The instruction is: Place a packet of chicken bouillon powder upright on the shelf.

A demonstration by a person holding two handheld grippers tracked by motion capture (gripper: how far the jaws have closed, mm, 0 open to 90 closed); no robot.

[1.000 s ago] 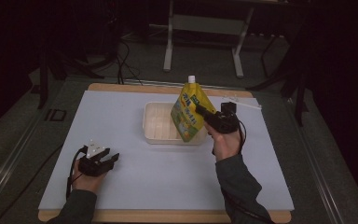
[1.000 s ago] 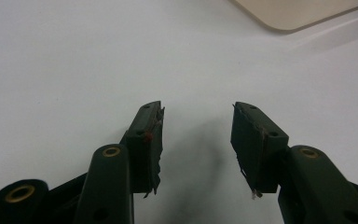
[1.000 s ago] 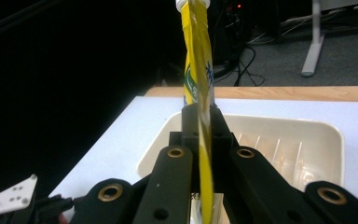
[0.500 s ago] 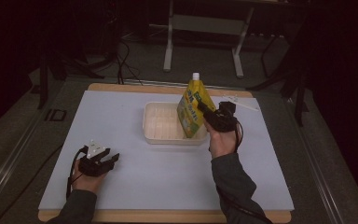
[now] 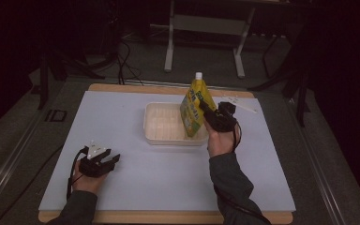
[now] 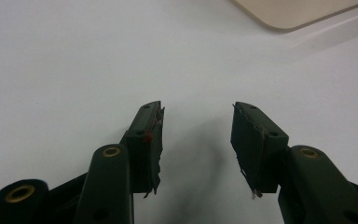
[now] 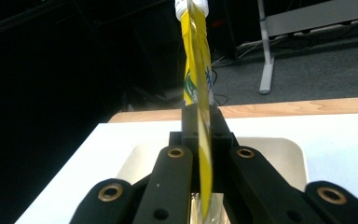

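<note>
Currently: yellow pouch (image 5: 196, 110), upright over tray's (image 5: 154, 136) right end, pinched at its edge by right tool (image 5: 205, 109). Left tool (image 5: 114, 159) spread, empty, on desk (image 5: 159, 178) well left of tray. Risk: thin edge grip, pouch may swing/slip, tipping outside tray.

The high view looks down on the whole table (image 5: 122, 197); both gripper views sit close above it.

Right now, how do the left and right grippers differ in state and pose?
The left gripper is open and empty; the right gripper is shut on the yellow pouch. The left rests low on the white mat; the right is raised beside the tray. Both have black jaws.
</note>
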